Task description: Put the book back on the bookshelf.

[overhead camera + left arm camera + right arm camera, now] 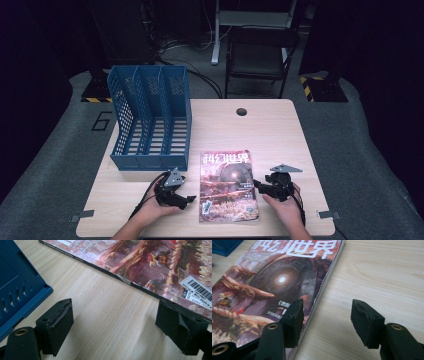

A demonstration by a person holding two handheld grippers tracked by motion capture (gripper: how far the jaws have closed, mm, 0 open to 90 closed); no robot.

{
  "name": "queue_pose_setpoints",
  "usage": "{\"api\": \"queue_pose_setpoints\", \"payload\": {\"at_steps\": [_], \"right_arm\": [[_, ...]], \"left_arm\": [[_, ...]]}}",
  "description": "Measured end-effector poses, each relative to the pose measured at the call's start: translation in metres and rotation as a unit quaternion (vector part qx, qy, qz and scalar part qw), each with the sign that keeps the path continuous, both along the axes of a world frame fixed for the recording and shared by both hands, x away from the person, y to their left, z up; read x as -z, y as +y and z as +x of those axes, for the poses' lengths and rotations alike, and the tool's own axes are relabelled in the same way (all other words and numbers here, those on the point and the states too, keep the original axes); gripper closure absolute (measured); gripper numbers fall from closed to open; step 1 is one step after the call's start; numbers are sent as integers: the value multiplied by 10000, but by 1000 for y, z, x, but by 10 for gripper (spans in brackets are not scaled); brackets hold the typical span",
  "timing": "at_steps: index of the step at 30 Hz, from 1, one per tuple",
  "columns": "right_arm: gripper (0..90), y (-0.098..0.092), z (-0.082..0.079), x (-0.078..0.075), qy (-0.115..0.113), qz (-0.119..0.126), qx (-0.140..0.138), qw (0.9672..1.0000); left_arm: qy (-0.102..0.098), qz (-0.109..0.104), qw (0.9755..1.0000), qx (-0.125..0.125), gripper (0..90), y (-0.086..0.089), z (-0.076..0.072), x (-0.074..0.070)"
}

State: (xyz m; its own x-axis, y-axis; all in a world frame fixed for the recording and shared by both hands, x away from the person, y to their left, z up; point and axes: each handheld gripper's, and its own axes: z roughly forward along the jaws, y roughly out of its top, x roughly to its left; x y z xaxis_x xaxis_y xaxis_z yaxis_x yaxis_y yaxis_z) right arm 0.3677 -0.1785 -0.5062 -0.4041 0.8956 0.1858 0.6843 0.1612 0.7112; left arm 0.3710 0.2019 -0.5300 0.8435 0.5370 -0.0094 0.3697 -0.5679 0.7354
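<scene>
Lying flat near the front edge of the table, the magazine sits cover up between the two grippers, its title end pointing away from the person. The left gripper rests on the wood just beside the magazine's left edge, its jaws spread wide with nothing between them; in the left gripper view one jaw sits close by the magazine's spine edge, the other near the base of the blue file rack. The right gripper stands at the magazine's right edge with its jaws apart. In the right gripper view one jaw hangs over the cover, the other over bare table, so the page edge runs between them, ungripped.
</scene>
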Motion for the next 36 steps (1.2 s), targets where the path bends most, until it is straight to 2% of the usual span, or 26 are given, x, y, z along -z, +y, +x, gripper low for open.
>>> {"api": "queue_pose_setpoints", "payload": {"at_steps": [6, 8, 12, 13, 14, 15, 16, 17, 19, 20, 24, 26, 28, 32, 36], "right_arm": [[429, 6, -1, -1, 83, 125, -78, 9999], [427, 12, -1, -1, 99, 85, -181, 9998], [429, 17, 0, 1, 152, -7, -262, 9995], [431, 19, 0, 1, 172, 12, -244, 9996], [431, 19, 0, 1, 172, 12, -244, 9996], [435, 20, 1, 2, 211, 39, -279, 9994], [435, 20, 1, 2, 211, 39, -279, 9994], [440, 22, 1, 2, 232, 43, -298, 9993], [441, 22, 0, 2, 219, 20, -335, 9992], [442, 23, -1, 0, 217, 66, -349, 9991], [438, 25, 0, -2, 223, 176, -358, 9990], [438, 26, 2, -2, 198, 126, -397, 9989], [438, 28, 3, -1, 218, 59, -418, 9989], [434, 32, 4, 0, 240, 5, -396, 9989], [426, 33, 7, 1, 219, -5, -328, 9992]], "left_arm": [[-17, 9, 10000, -88, 148, -1, 0, 0], [50, 68, 9998, -161, 151, -3, -1, -2], [180, 5, 9995, -250, 185, -3, -1, -4], [217, 43, 9991, -365, 197, -4, -2, -6], [217, 43, 9991, -365, 211, -4, -2, -6], [299, 90, 9983, -491, 228, -5, -2, -8], [299, 90, 9983, -491, 240, -5, -2, -8], [426, -2, 9977, -520, 254, -7, -3, -11], [432, 49, 9979, -477, 269, -8, -3, -13], [566, 31, 9974, -438, 273, -12, -4, -17], [607, 42, 9973, -405, 287, -17, -4, -23], [588, -74, 9970, -503, 288, -23, -3, -27], [650, -108, 9964, -528, 290, -28, -3, -27], [634, -81, 9965, -533, 298, -35, -3, -24], [752, -183, 9946, -688, 312, -42, -6, -19]]}}
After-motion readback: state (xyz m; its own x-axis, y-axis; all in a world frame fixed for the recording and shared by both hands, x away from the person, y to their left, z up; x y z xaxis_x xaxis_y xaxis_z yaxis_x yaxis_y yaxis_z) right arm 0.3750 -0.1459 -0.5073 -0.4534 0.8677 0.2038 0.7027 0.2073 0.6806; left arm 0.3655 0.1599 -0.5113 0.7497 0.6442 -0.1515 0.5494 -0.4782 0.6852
